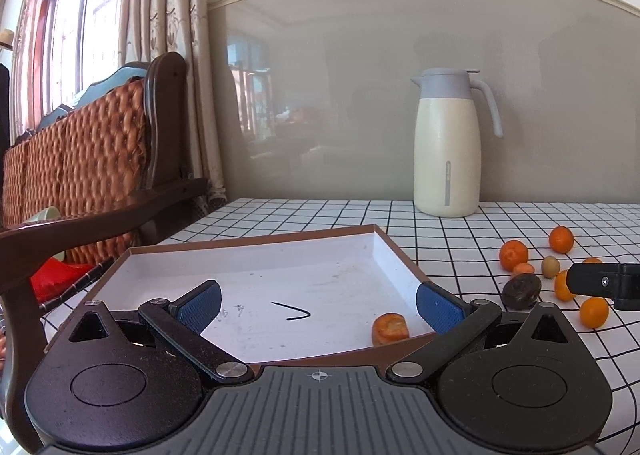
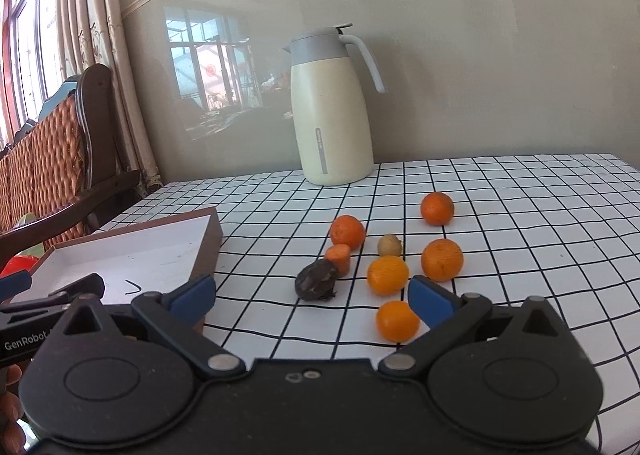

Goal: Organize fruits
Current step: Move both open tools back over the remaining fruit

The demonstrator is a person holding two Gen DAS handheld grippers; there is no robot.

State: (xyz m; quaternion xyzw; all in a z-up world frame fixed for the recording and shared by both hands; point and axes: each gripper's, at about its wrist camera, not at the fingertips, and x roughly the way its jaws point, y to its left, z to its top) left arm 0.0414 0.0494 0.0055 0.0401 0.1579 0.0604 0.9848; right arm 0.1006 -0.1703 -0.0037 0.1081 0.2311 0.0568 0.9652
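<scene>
Both sets of jaws stand wide apart and hold nothing. On the left, the left gripper [image 1: 318, 301] hovers over the shallow box [image 1: 256, 245], where one orange chunk [image 1: 390, 329] already lies near its right wall. Further right, the right gripper [image 2: 312, 295] faces loose fruit on the checked tablecloth [image 2: 520, 215]. Its nearest pick looks to be the small orange [image 2: 397, 321], just beside its right finger; centring on it before closing should stop it rolling.

"GenRobot" in white on the left gripper [image 2: 24, 343] body, near left — the grey print down the thermos jug [image 2: 320, 143] strip is too small to read
</scene>
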